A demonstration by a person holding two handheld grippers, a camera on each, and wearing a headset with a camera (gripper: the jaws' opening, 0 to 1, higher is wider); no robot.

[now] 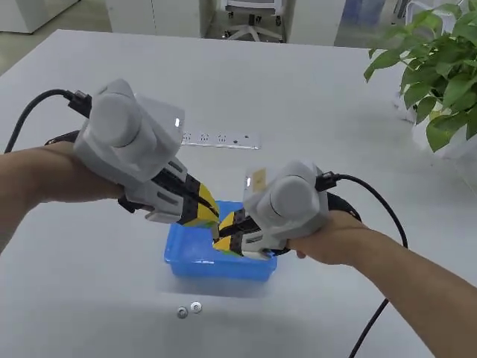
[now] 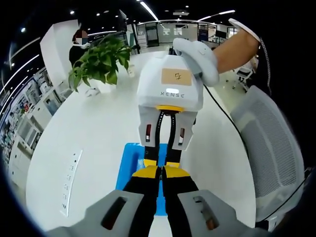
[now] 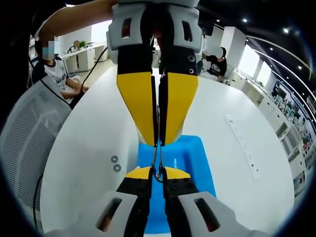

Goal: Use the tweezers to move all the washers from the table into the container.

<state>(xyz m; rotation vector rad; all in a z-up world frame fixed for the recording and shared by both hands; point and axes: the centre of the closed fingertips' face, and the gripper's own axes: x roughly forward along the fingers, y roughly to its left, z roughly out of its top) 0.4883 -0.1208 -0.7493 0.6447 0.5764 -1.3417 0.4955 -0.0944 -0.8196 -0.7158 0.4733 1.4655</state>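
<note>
Left gripper (image 1: 209, 212): jaws closed flat on the tweezers (image 3: 158, 158); in the right gripper view its yellow jaws come down from the top of the frame, and the two thin steel legs run out of the slit between them toward frame centre. Right gripper (image 1: 226, 237): jaws narrow, only a slim gap, with the tweezer tips sitting in that gap; whether the jaws press on the legs cannot be told. A small loop shows at the tips; too small to call a washer.

Both grippers meet nose to nose over the blue container (image 1: 216, 267), lower centre of the head view; the tweezer tips hang above its open inside.

Washers (image 1: 196, 306): two, lying flat on the white table (image 1: 313, 112), just beside each other; below the container in the head view, left of it in the right gripper view; near the container's wall but apart from it, and apart from both grippers and the tips.

Handling, judged: washers are probably light, thin, hard, smooth metal; lying flat they offer little edge, so likely slippery and apt to flick away under a hard squeeze; best hold looks like one tip through the hole and the other outside the rim, moderate pressure. Tweezers look springy; a squeeze at mid-leg should close them.
</note>
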